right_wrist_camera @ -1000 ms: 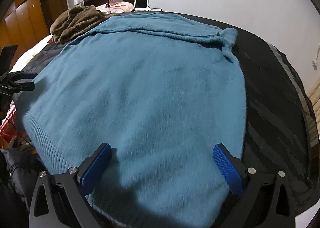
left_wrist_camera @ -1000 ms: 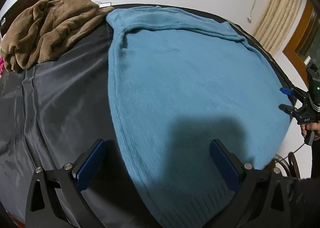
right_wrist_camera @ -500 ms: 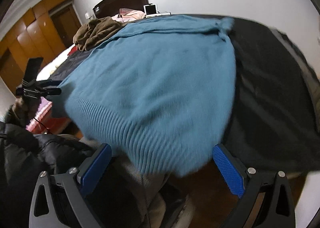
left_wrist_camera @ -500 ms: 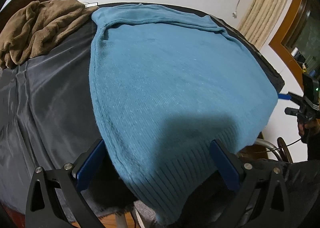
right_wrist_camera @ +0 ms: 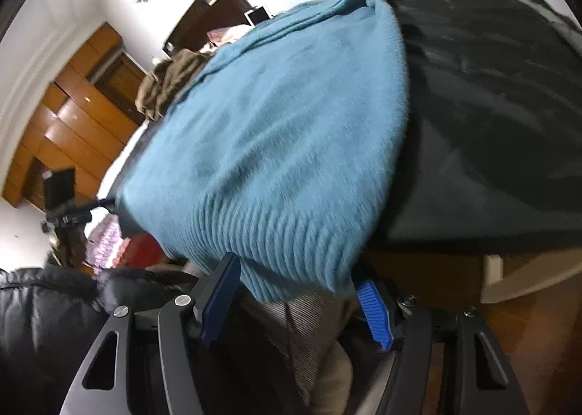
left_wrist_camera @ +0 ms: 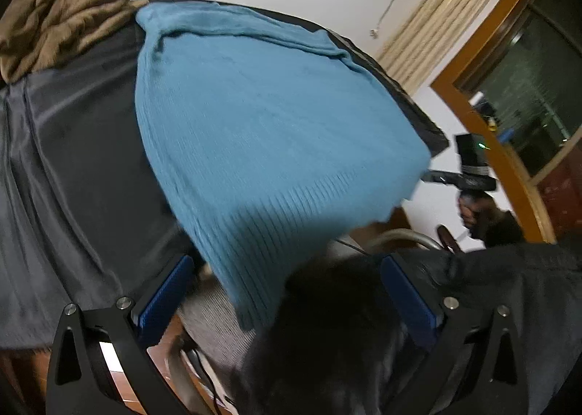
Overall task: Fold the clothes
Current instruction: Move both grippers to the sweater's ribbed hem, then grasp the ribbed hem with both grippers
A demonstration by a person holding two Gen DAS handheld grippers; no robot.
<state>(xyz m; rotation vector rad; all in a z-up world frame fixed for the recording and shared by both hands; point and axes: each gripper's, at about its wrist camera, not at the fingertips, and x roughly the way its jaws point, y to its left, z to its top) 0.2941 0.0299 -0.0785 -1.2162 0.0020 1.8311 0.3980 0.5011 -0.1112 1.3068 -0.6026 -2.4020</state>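
Observation:
A blue knitted sweater (left_wrist_camera: 276,131) lies spread on a dark sheet (left_wrist_camera: 72,167), its ribbed hem (left_wrist_camera: 276,233) hanging over the near edge. My left gripper (left_wrist_camera: 285,269) stands open at the hem's left corner, which dangles between its fingers without touching the pads. In the right wrist view the sweater (right_wrist_camera: 291,131) fills the middle. My right gripper (right_wrist_camera: 298,271) is closing with the hem's right corner (right_wrist_camera: 302,244) between its jaws, and the pads are not pressing on it. Each gripper shows small in the other view: the right gripper (left_wrist_camera: 447,178) and the left gripper (right_wrist_camera: 83,213).
A brown blanket pile (left_wrist_camera: 54,22) sits at the far left of the sheet. A person's black padded jacket (right_wrist_camera: 43,324) and grey trousers (right_wrist_camera: 302,327) are close under the grippers. Curtains (left_wrist_camera: 436,14) and a wooden wardrobe (right_wrist_camera: 62,123) stand around the room.
Both grippers drew back from over the sweater to its near hem and tipped down. The right gripper rolled and its jaws narrowed around the hem corner.

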